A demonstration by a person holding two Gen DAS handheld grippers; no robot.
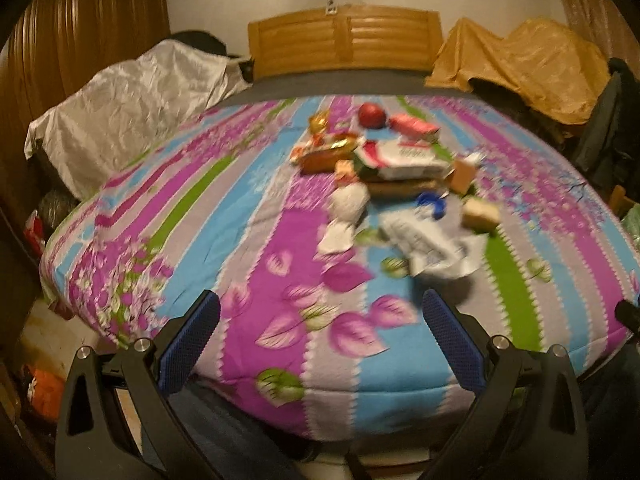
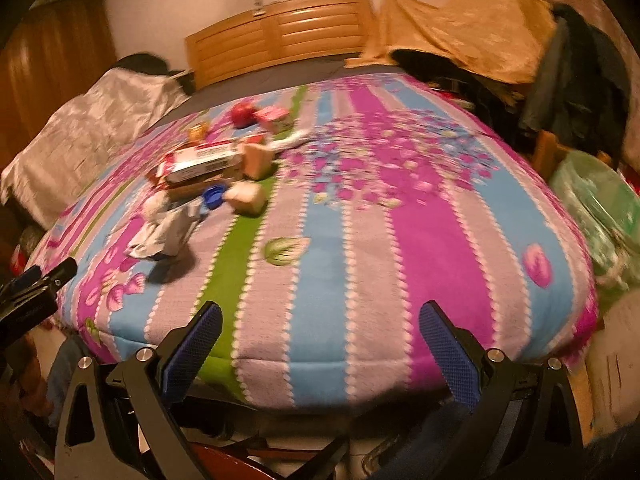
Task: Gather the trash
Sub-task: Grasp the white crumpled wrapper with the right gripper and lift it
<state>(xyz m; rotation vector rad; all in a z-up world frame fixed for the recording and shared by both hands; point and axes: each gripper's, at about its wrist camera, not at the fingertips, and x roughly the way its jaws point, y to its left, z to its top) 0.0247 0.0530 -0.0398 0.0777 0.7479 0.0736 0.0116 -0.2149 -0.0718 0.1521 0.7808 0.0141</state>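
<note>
**Both grippers wide apart and empty at the foot of the bed, trash ahead**

The left gripper [image 1: 320,320] hangs over the near edge of the bed [image 1: 256,272], its blue pads spread wide with nothing between them. The trash [image 1: 384,168] lies ahead of it and slightly right, in a loose heap on the striped floral quilt. Nearest is a crumpled white wrapper [image 1: 432,244]; just beyond sit a white ball [image 1: 350,200], a blue cap [image 1: 434,202] and a tan block [image 1: 480,212]. Farther on are a red-and-white box [image 1: 404,160] and, at the back, a red apple [image 1: 372,115]. Nothing lies between the gripper and the wrapper but bare quilt.

The right gripper [image 2: 318,324] is likewise spread open and empty, over the same near edge. From it the heap is ahead and well to the left; a green bag [image 2: 600,200] stands off to its right, beside the bed. The left gripper's tip shows at its far left.

Beyond the heap stands a wooden headboard [image 1: 344,36] against a pale wall. A silvery cloth [image 1: 132,100] covers something at the far left, an orange cloth [image 1: 520,60] at the far right, with dark clothes next to it. Both views are motion-blurred.
</note>
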